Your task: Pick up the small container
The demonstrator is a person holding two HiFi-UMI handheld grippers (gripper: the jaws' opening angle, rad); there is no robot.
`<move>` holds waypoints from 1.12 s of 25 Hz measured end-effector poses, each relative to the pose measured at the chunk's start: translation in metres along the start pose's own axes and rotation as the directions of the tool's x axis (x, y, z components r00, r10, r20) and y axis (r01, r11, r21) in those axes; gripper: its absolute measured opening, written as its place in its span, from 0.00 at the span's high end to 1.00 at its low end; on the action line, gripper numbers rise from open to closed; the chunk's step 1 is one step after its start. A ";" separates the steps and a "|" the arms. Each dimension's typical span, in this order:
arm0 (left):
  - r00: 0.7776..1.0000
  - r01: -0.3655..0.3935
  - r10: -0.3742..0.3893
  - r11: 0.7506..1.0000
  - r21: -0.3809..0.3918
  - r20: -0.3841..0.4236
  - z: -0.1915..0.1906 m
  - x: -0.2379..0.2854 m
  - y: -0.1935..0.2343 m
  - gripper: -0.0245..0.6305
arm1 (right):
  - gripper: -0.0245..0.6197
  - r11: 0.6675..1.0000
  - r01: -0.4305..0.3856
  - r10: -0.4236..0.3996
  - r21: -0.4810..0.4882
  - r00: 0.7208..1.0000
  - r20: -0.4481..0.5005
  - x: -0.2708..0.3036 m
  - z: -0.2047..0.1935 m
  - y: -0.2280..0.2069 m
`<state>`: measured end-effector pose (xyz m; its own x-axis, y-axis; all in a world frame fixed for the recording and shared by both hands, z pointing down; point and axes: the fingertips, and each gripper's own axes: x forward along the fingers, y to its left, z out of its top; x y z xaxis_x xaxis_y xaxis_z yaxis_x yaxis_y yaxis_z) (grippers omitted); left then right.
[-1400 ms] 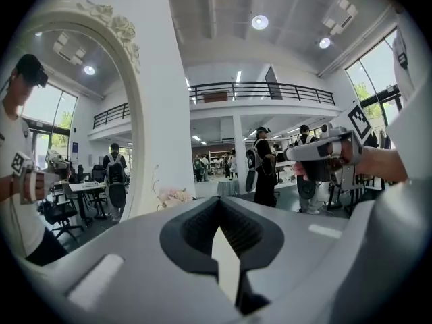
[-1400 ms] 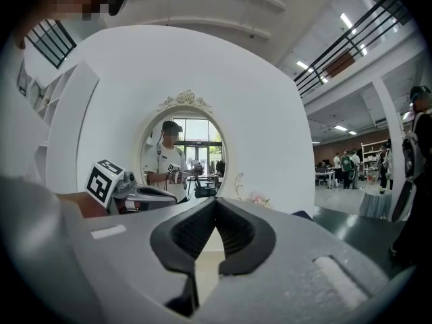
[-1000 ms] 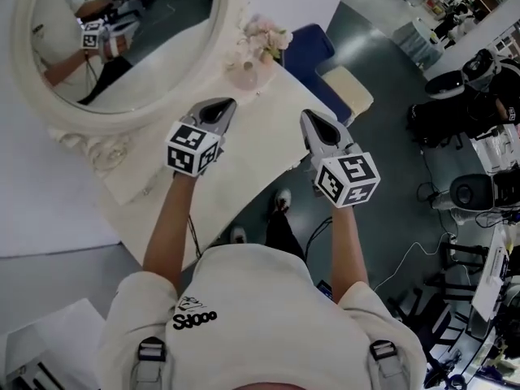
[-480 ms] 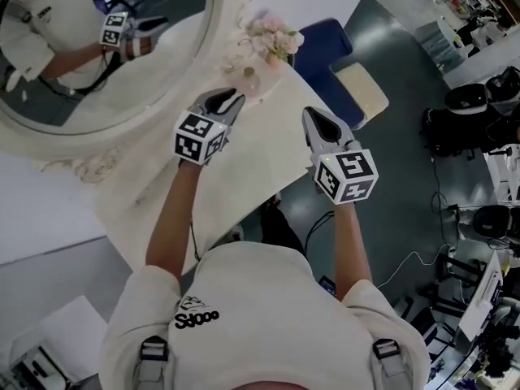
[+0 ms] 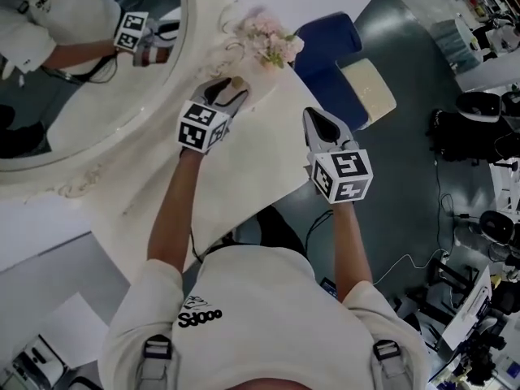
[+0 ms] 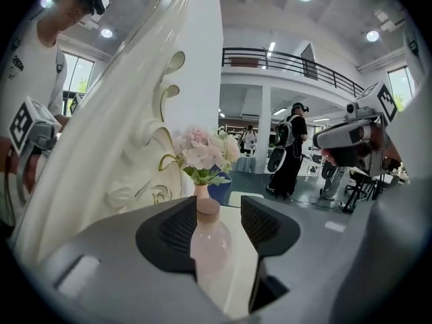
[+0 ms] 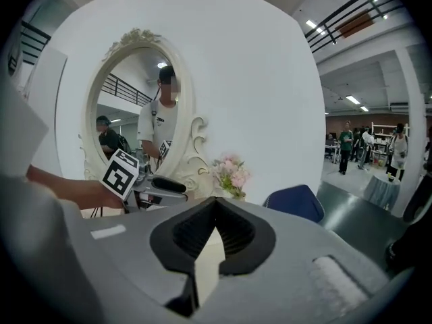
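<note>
The small container, a pale pink bottle [image 6: 210, 238] with a brown cork top [image 5: 237, 81], stands on the white dressing table [image 5: 244, 169] near the flowers. My left gripper [image 6: 216, 216] is open and its jaws have just been opening. The bottle stands between their tips, and a gap shows beside the right pad [image 6: 264, 227]. In the head view the left gripper [image 5: 226, 94] reaches up to the cork. My right gripper [image 5: 318, 122] hovers over the table's right edge, shut and empty, its pads meeting [image 7: 214, 220].
A vase of pink flowers [image 5: 272, 41] stands just behind the bottle, against an ornate oval mirror [image 5: 81, 71]. Beyond the table's end are a blue chair [image 5: 329, 43] and a cream cushion [image 5: 367, 92]. On the floor at the right lie cables and equipment.
Both grippers have moved forward towards the mirror and flowers. The left jaws went from shut to open, and the bottle now stands between their tips. The right jaws stay shut.
</note>
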<state>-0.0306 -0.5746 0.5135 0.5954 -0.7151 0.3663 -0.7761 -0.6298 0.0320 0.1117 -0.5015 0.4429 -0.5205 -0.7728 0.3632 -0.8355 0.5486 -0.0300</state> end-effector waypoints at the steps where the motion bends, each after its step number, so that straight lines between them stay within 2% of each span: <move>1: 1.000 -0.007 0.007 1.000 0.001 -0.006 -0.001 0.006 0.003 0.62 | 0.96 1.000 0.005 -0.005 0.000 1.000 -0.009 0.004 -0.002 -0.006; 9: 0.999 -0.043 0.043 0.999 -0.023 -0.023 -0.014 0.040 0.018 0.63 | 0.96 1.000 -0.005 0.005 0.006 0.999 -0.046 0.027 -0.009 -0.035; 15: 0.998 -0.070 0.070 0.998 -0.012 -0.009 -0.014 0.050 0.017 0.75 | 0.96 1.000 -0.018 0.018 0.006 0.999 -0.040 0.029 -0.005 -0.039; 17: 0.997 -0.078 0.078 0.997 -0.003 -0.009 -0.014 0.050 0.016 0.76 | 0.96 1.000 -0.017 0.017 0.006 0.999 -0.035 0.026 -0.004 -0.040; 22: 0.997 -0.068 0.068 0.998 0.011 -0.031 -0.017 0.045 0.009 0.76 | 0.96 1.000 -0.011 0.011 -0.007 1.000 -0.019 0.017 -0.001 -0.039; 28: 0.998 -0.067 0.067 0.997 0.032 0.021 -0.002 0.006 -0.007 0.76 | 0.96 0.998 -0.003 0.005 -0.060 1.000 0.030 -0.005 0.010 -0.021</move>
<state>-0.0220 -0.5742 0.5169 0.5466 -0.7617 0.3480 -0.8073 -0.5897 -0.0225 0.1300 -0.5122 0.4319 -0.5294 -0.7793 0.3353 -0.8220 0.5690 0.0246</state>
